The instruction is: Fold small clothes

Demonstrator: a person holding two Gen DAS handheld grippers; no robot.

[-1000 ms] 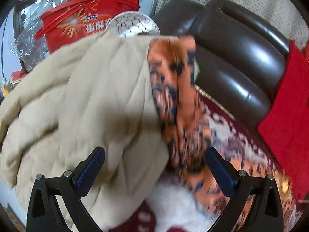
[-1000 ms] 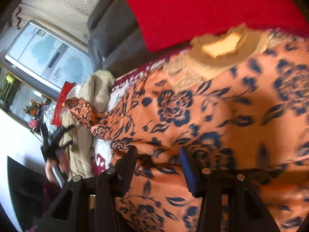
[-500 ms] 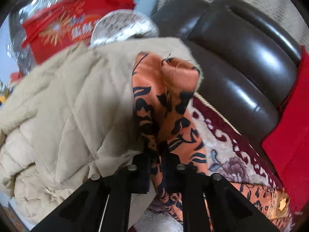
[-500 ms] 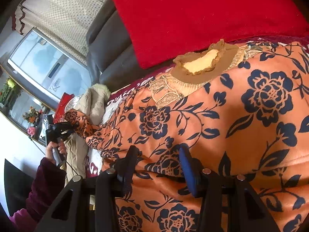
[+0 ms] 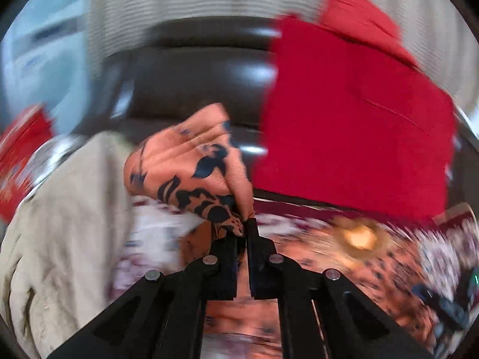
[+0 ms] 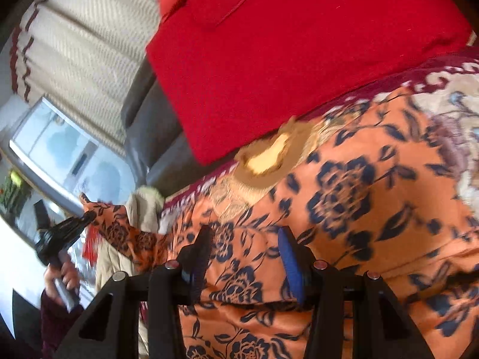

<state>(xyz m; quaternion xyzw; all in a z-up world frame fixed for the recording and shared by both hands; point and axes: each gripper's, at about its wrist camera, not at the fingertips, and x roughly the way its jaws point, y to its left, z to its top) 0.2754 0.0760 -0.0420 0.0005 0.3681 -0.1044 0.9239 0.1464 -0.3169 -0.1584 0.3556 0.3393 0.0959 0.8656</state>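
while the sleeve is up in the air, these things matter:

orange top (image 6: 359, 209): it lies spread on the sofa seat, with its tan collar (image 6: 266, 161) next to the red cushion (image 6: 299, 45).

sleeve (image 5: 194, 167): it is lifted off the seat and bunched above the left gripper.

left gripper (image 5: 242, 227): its jaws are squeezed together on the very tip of the sleeve. only a little bit of cloth is inside.

right gripper (image 6: 244, 236): its jaws are apart and hold nothing. it sits low over the middle of the top. i cannot tell if it touches the cloth.

slip risk: the sleeve could pop out, because the pinch is so small and the left view is blurry, like a fast swing.

drag risk: the whole top could slide and wrinkle if nothing presses it down.

snag risk: the sleeve could land on the beige coat (image 5: 60, 224) beside it, and the fold would come out crooked.
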